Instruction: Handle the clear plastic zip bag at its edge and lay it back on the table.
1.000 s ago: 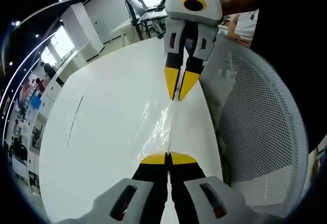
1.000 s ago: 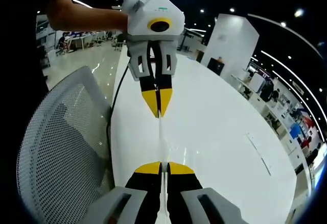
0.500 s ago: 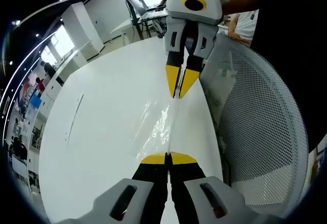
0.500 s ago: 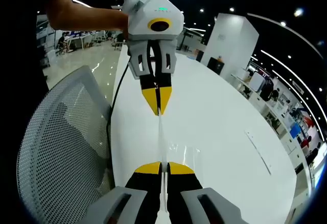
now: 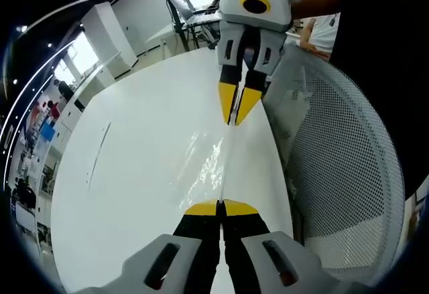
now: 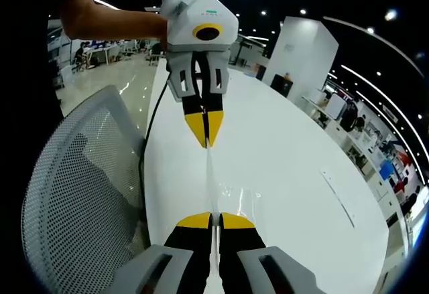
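A clear plastic zip bag (image 5: 211, 163) hangs stretched between both grippers above the white table (image 5: 141, 153), seen nearly edge-on with glints on its film. My left gripper (image 5: 220, 206) is shut on the bag's near edge in the left gripper view. My right gripper (image 5: 234, 121) comes in from above there, its yellow jaws pinched on the far edge. In the right gripper view, my right gripper (image 6: 214, 219) is shut on the bag (image 6: 211, 177), and the left gripper (image 6: 206, 142) holds the opposite end, held by a person's hand.
A white mesh chair back (image 5: 335, 167) stands close beside the table edge, also seen as the mesh chair (image 6: 74, 200). A dark thin line mark (image 5: 97, 157) lies on the tabletop. Office desks and pillars stand far behind.
The opposite gripper in each view has drifted slightly farther away, pulling the bag a little tauter. Both grips are unchanged.
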### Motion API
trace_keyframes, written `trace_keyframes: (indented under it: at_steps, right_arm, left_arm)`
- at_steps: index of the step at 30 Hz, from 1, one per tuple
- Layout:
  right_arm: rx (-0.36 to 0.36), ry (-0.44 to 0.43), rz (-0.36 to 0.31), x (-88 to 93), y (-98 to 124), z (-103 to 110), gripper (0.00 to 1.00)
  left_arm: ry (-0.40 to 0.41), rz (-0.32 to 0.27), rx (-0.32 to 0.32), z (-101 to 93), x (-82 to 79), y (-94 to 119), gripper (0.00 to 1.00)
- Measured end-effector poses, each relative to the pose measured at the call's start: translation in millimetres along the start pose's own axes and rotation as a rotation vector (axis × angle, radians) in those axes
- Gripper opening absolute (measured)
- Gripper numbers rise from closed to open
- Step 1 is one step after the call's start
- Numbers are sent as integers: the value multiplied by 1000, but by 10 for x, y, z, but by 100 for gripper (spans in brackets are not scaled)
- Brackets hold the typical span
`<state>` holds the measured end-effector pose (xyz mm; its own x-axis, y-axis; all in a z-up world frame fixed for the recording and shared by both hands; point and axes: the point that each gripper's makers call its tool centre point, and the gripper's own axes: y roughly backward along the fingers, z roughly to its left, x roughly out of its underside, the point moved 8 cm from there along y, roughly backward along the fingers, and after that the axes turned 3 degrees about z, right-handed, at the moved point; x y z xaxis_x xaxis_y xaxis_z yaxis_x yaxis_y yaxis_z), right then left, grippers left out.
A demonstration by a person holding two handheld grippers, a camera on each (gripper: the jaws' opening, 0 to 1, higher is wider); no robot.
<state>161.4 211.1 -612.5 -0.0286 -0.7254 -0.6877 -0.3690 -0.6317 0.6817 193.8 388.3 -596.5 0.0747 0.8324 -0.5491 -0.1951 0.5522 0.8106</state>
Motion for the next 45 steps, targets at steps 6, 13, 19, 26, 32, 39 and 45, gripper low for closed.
trace_keyframes:
  at_steps: [6, 13, 19, 26, 32, 39, 45]
  right_arm:
    - [1, 0, 1, 7, 4, -3, 0]
    - [3, 0, -1, 7, 6, -9, 0]
    - [5, -1, 0, 9, 6, -13, 0]
    - [7, -2, 1, 9, 11, -13, 0]
    - [7, -2, 1, 4, 13, -13, 0]
    - [8, -3, 1, 4, 14, -13, 0]
    - [9, -3, 0, 7, 16, -14, 0]
  left_arm:
    - [2, 2, 0, -7, 4, 6, 0]
    - [4, 2, -2, -8, -2, 12, 0]
    - [6, 1, -3, 5, 15, 13, 0]
    - [8, 0, -5, 11, 24, 18, 0]
    - [10, -2, -7, 12, 30, 25, 0]
    - [13, -2, -9, 17, 44, 32, 0]
    - [17, -1, -10, 22, 56, 32, 0]
